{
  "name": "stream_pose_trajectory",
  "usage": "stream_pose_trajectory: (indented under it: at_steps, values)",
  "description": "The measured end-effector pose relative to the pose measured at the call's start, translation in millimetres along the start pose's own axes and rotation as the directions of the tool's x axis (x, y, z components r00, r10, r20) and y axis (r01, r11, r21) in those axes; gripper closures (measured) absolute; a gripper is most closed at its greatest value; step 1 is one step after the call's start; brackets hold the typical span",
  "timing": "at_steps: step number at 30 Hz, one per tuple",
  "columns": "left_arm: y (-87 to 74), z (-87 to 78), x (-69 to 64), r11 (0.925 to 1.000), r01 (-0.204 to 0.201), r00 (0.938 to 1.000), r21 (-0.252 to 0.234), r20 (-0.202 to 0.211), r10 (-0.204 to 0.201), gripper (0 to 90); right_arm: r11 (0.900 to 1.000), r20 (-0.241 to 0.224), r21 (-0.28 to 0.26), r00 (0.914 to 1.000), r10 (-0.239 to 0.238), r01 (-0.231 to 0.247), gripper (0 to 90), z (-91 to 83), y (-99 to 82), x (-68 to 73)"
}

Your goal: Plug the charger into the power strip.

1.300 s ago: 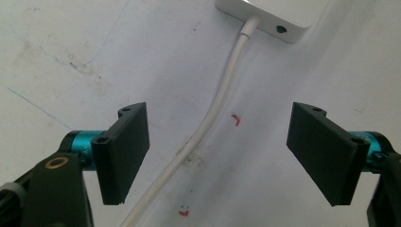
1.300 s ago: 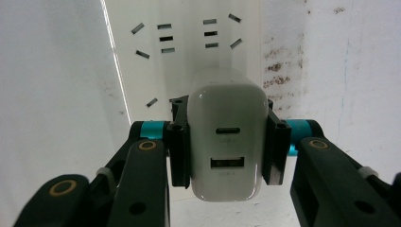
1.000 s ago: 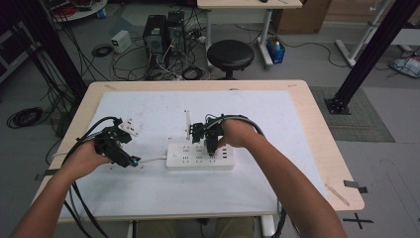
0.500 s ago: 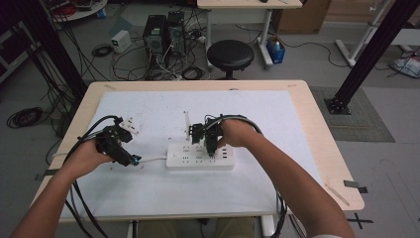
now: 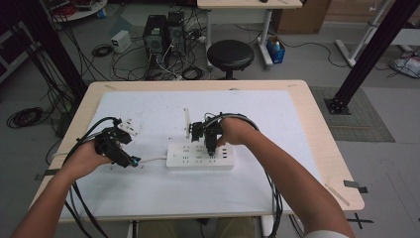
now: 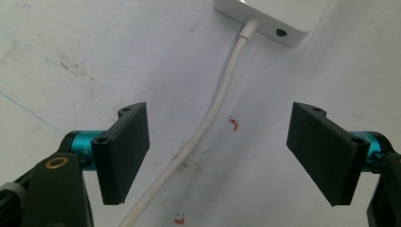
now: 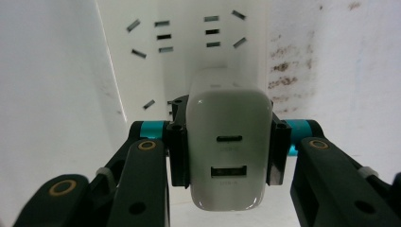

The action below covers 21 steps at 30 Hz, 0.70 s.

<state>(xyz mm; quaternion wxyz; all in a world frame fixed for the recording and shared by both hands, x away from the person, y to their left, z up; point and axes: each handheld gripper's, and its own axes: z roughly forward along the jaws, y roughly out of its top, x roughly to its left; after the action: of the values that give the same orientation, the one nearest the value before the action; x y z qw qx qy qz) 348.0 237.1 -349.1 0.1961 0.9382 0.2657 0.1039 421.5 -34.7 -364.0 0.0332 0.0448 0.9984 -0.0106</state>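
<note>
While both forearms reach in from the near edge of the table [image 5: 317, 124], the right gripper [image 5: 211, 144] points down over the power strip [image 5: 200, 156], jaws clamped on a white charger [image 7: 228, 146] held just above the sockets; whether its prongs touch the strip is hidden behind its body. To the left, the left gripper [image 5: 130, 160] hovers low with jaws apart, the strip's white cable [image 6: 215, 109] running between them, untouched. Beyond lies a small white plug [image 5: 131, 126]; farther off stand a black stool [image 5: 230, 53] and computer towers [image 5: 161, 32].
</note>
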Motion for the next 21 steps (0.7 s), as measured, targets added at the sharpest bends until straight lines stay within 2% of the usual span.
stream_pose_trajectory:
  at_steps: [1,2,3,4,6,7,8,11,13,15,17,19,21]
  values:
    - [-0.7,0.4,0.4,1.0000,-0.005,1.0000,0.005,0.000,0.005,22.0,0.9997,-0.027,-0.005,0.9994,0.024,-0.024,62.1,0.0,-1.3,-3.6]
    - [-1.5,1.1,1.1,1.0000,-0.003,1.0000,0.005,0.001,0.003,22.0,0.9996,-0.035,-0.004,0.9990,0.027,-0.027,62.1,0.3,-0.8,-4.6]
    - [-2.6,2.0,2.0,1.0000,0.005,1.0000,0.003,0.004,-0.005,22.0,0.9998,-0.023,0.007,0.9996,0.017,-0.017,62.1,1.1,0.9,-3.2]
    - [-3.5,2.5,2.9,1.0000,0.008,1.0000,0.002,0.004,-0.008,22.0,0.9993,0.016,0.029,0.9996,-0.023,0.022,62.2,4.2,4.4,2.8]
    - [-4.7,2.9,3.8,0.9998,0.019,0.9998,-0.005,0.005,-0.019,22.0,0.9946,0.099,0.070,0.9915,-0.084,0.077,62.3,5.3,7.6,15.7]
    - [-4.9,2.5,4.6,0.9999,0.012,0.9999,-0.002,0.005,-0.012,22.0,0.9962,0.100,0.059,0.9925,-0.070,0.064,62.2,5.8,6.4,16.3]
    - [-5.2,2.7,3.8,0.9997,0.021,0.9998,-0.012,0.004,-0.021,22.0,0.9973,0.095,0.047,0.9936,-0.060,0.056,62.1,5.8,5.0,15.1]
    - [-5.3,2.7,5.2,0.9999,0.011,0.9999,-0.007,0.007,-0.011,22.0,0.9977,0.087,0.054,0.9952,-0.045,0.040,62.0,6.3,6.2,14.1]
    - [-5.7,3.3,5.5,0.9997,0.019,0.9998,-0.016,0.008,-0.019,22.0,0.9971,0.082,0.064,0.9955,-0.046,0.041,62.0,7.3,7.9,13.0]
    - [-5.9,3.4,6.6,0.9998,0.015,0.9998,-0.012,0.008,-0.015,22.0,0.9973,0.059,0.068,0.9978,-0.032,0.028,62.1,9.4,8.7,9.2]
    - [-6.8,3.7,7.2,0.9998,0.018,0.9998,-0.012,0.008,-0.018,22.0,0.9950,0.044,0.095,0.9984,-0.036,0.032,62.2,13.5,12.4,6.8]
    - [-8.1,3.5,6.2,0.9994,0.028,0.9996,-0.021,0.009,-0.028,22.0,0.9962,0.018,0.087,0.9998,-0.009,0.007,62.2,13.5,11.3,3.5]
    - [-9.7,2.1,6.9,0.9997,0.018,0.9998,-0.015,0.010,-0.018,22.0,0.9973,0.000,0.073,1.0000,-0.002,0.002,62.1,13.9,9.7,0.8]
